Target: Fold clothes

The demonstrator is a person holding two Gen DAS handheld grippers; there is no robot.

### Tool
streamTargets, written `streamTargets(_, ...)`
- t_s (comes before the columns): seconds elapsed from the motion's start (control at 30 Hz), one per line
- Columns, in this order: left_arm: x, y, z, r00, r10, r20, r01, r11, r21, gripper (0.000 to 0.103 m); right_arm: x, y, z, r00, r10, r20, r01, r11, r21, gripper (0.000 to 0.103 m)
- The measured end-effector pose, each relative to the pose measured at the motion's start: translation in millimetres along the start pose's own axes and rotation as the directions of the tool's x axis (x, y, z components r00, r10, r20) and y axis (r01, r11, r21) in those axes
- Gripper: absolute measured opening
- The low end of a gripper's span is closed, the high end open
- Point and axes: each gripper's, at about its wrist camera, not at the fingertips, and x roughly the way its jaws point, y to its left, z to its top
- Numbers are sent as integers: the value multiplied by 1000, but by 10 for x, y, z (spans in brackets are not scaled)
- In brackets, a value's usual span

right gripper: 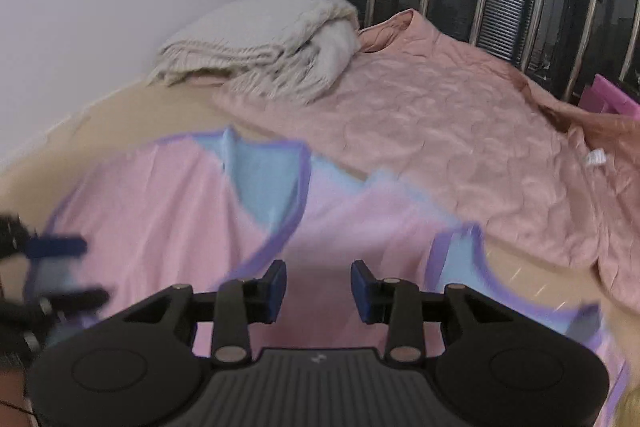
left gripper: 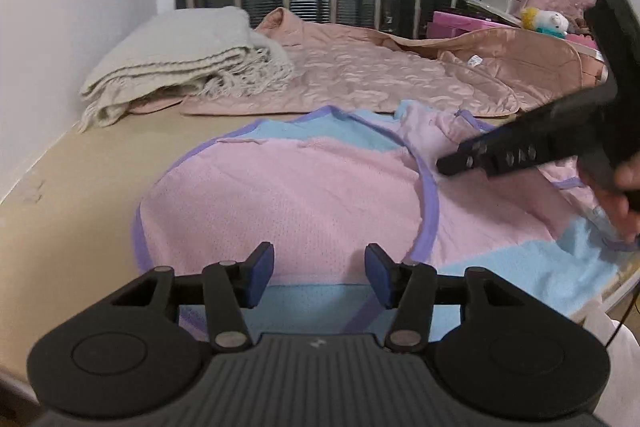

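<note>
Barely begun: pink-and-blue mesh garment with purple trim (left gripper: 288,195) mostly spread flat, unfolded; left gripper (left gripper: 320,273) and right gripper (right gripper: 319,291) both spread apart, grasping nothing.

No readable words or numbers, small white logo mark on the ribbed gripper body (left gripper: 319,343), too small to read, white tag (right gripper: 596,157) on the peach quilt (right gripper: 440,123), print unreadable

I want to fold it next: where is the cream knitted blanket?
In both views the cream blanket lies folded at the far left of the table, against the wall, its fringe overlapping the peach quilt.
</note>
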Motion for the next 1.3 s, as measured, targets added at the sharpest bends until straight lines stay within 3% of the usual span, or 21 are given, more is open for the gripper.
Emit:
streamTargets(0.13, -311, -7, -199, 999, 47, 2, -46, 999, -22, 52, 32, 205, -80, 994, 103, 48, -101, 994, -41, 38)
streamTargets(0.2, -409, 39, -187, 998, 56, -19, -57, 998, -40, 52, 27, 319, -57, 987, 153, 41, -149, 985, -91, 36)
streamTargets(0.3, -393, 235, -72, 990, 139, 20, -135, 984, -116, 52, -8, 361, 100, 979, 195, 54, -189, 977, -96, 36)
streamTargets(0.43, -26, 418, 141, 986, 157, -61, -162, 984, -79, 58, 44, 165, 339, 982, 166, 85, -170, 984, 45, 35)
streamTargets(0.6, 125, 641, 229, 982, 177, -59, -181, 980, -88, 66, -102, 11, 306, 991, 64, 118, -77, 992, 102, 37)
streamTargets(0.63, 153, 690, 239, 981, 184, -56, -188, 978, -91, 71, -191, -60, 239, 991, 41, 131, -57, 991, 124, 38)
streamTargets(0.77, 321, 922, 342, 978, 199, -68, -206, 970, -126, 71, -555, -381, -166, 987, -58, 149, 26, 979, 204, 38)
streamTargets(0.9, 454, 1085, 471, 961, 257, -101, -271, 948, -169, 71, -796, -439, -538, 989, -53, 136, 22, 975, 222, 38)
streamTargets(0.97, 444, 1095, 522, 950, 288, -120, -307, 933, -189, 59, -779, -405, -602, 990, -39, 134, 10, 978, 208, 38)
streamTargets(1.0, 362, 1038, 537, 954, 279, -108, -296, 934, -202, 59, -750, -366, -611, 990, -33, 134, 6, 981, 195, 38)
streamTargets(1.07, 146, 816, 536, 985, 172, -34, -175, 965, -197, 61, -645, -268, -577, 992, -22, 128, 1, 986, 165, 38)
streamTargets(1.13, 20, 550, 497, 998, 55, -15, -56, 988, -145, 62, -569, -148, -542, 992, 0, 125, -16, 991, 131, 40)
streamTargets(1.27, -9, 205, 322, 997, -50, -64, 47, 998, -46, 62, -362, 47, -495, 996, -5, 92, -3, 996, 84, 40)
streamTargets(1.3, -4, 155, 263, 995, -57, -79, 56, 998, -27, 62, -329, 63, -508, 996, -25, 84, 18, 996, 88, 27)
